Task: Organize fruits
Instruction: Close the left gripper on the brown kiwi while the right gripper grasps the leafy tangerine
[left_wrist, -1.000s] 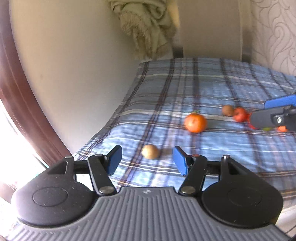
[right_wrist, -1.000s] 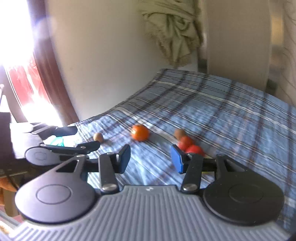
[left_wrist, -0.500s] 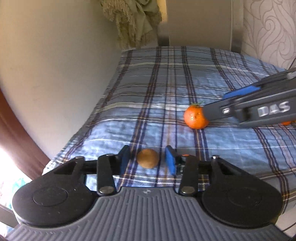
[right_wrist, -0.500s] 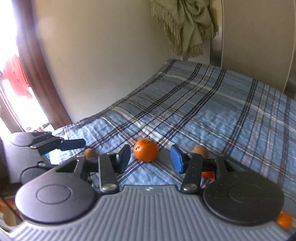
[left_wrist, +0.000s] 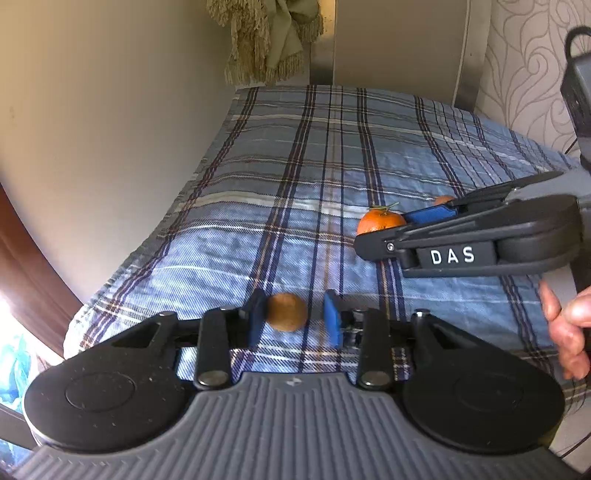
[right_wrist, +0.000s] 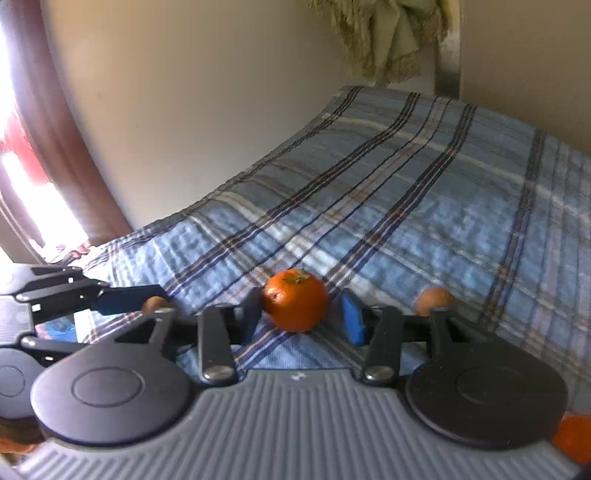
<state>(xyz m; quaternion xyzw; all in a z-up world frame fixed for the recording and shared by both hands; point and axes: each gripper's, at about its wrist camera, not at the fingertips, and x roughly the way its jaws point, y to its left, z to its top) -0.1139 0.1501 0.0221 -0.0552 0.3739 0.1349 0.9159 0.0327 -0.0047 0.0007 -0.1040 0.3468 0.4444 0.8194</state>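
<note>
Now at the grab step. Pinches the small brown fruit (left_wrist: 286, 312) in the narrow left gripper (left_wrist: 293, 315), down on the plaid blanket (left_wrist: 295, 184), nearer than the orange (left_wrist: 380, 221) and more to the wall side. Has the orange between the jaws of the right gripper (right_wrist: 301, 314), just closing in, touching on one side, with a tiny gap showing on the other. Next, probably: squeeze the orange fully, then lift both fruits straight up, slowly, without bumping the two tools together. Mind the blanket edge left of the orange, by the wall (left_wrist: 92, 147); might roll off there. Lots of bare blanket beyond the orange for moving. Another small fruit (right_wrist: 434, 299) just right of the orange, so go gently.
</note>
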